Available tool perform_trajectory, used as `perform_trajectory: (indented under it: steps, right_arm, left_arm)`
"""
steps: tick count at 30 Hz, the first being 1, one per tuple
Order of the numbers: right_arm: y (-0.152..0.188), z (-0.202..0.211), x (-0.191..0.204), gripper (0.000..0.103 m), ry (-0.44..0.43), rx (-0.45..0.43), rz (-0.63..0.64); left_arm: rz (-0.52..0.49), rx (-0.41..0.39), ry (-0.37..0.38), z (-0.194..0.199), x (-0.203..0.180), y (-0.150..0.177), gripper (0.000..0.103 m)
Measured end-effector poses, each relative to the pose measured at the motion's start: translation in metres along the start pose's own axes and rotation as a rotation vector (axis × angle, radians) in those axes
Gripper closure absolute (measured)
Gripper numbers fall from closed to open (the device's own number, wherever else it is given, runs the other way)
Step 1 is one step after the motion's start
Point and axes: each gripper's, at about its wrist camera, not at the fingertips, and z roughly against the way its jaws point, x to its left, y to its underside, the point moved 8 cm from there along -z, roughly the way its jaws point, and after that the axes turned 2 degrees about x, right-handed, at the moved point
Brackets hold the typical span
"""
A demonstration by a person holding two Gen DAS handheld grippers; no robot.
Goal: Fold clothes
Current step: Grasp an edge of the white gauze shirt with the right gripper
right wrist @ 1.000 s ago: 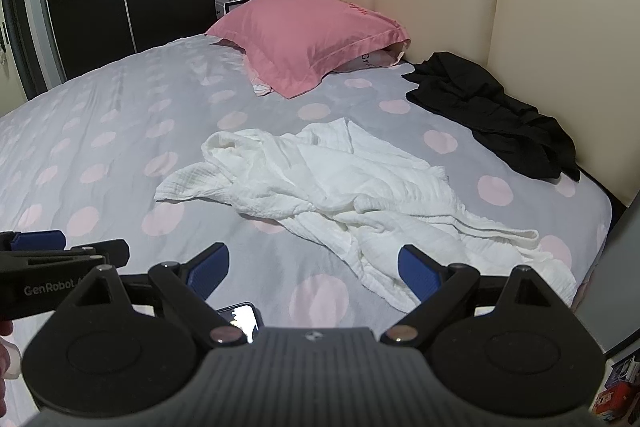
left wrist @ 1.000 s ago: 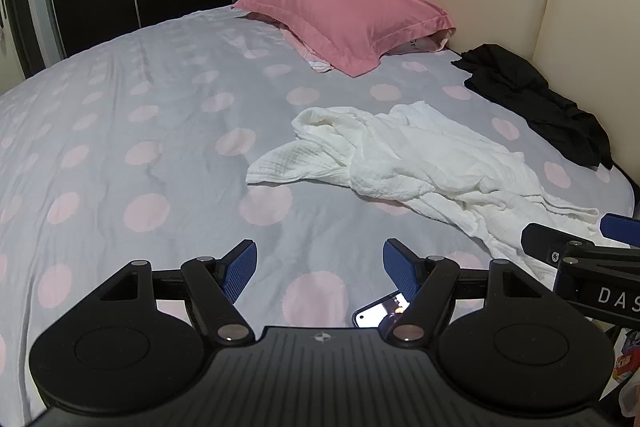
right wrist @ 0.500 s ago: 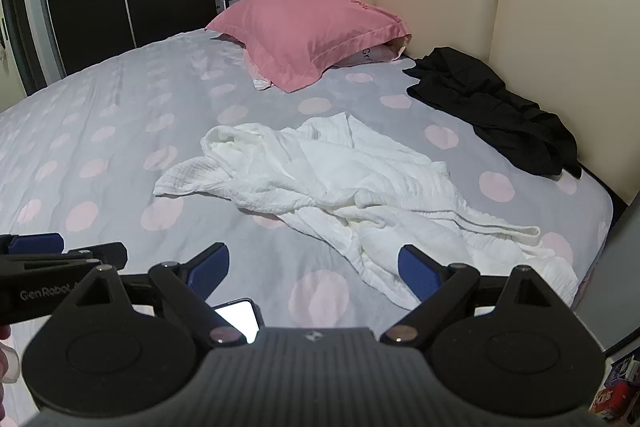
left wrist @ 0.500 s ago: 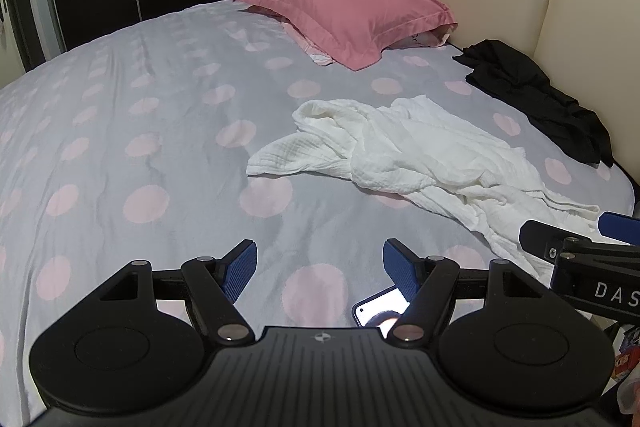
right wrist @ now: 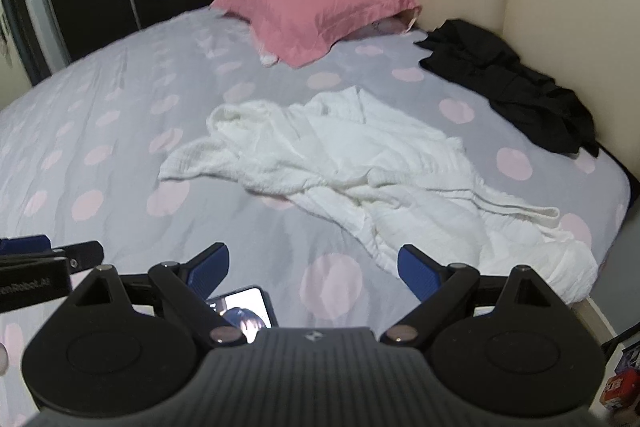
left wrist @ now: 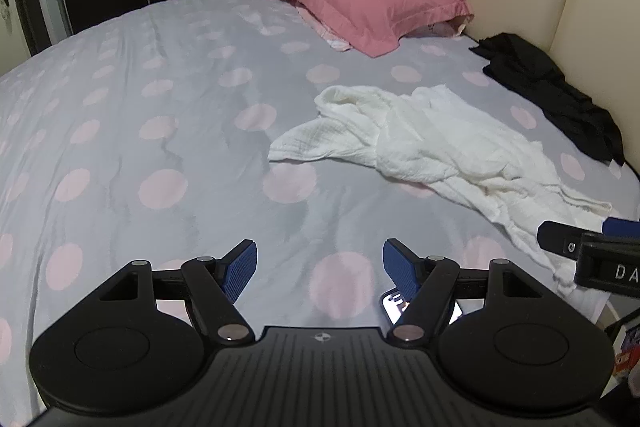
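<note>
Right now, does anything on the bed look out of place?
Yes. A lit phone lies on the bedspread just below the open left gripper and right gripper, near the crumpled white garment to be folded.

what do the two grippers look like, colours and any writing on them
Both match: black bodies with a ribbed centre plate, two round discs, black linkage arms with silver pivot pins, and blue ribbed pads on the jaws. The left gripper shows white lettering on its side in the right view, too blurred to read fully; the right gripper shows white "DA", cut off, in the left view.
</note>
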Motion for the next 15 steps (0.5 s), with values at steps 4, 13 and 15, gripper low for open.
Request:
perform_trajectory:
  steps: [4, 13, 15]
  right_arm:
    - [-0.015, -0.024, 0.0, 0.012, 0.011, 0.044, 0.08]
    - [-0.039, -0.113, -0.042, 0.019, 0.171, 0.147, 0.186]
    - [-0.043, -0.129, -0.054, 0.018, 0.2, 0.15, 0.2]
  left_arm:
    - [0.016, 0.027, -0.021, -0.007, 0.02, 0.004, 0.034]
    - [0.051, 0.086, -0.069, -0.022, 0.066, 0.014, 0.034]
    - [0.073, 0.105, -0.087, -0.027, 0.081, 0.02, 0.034]
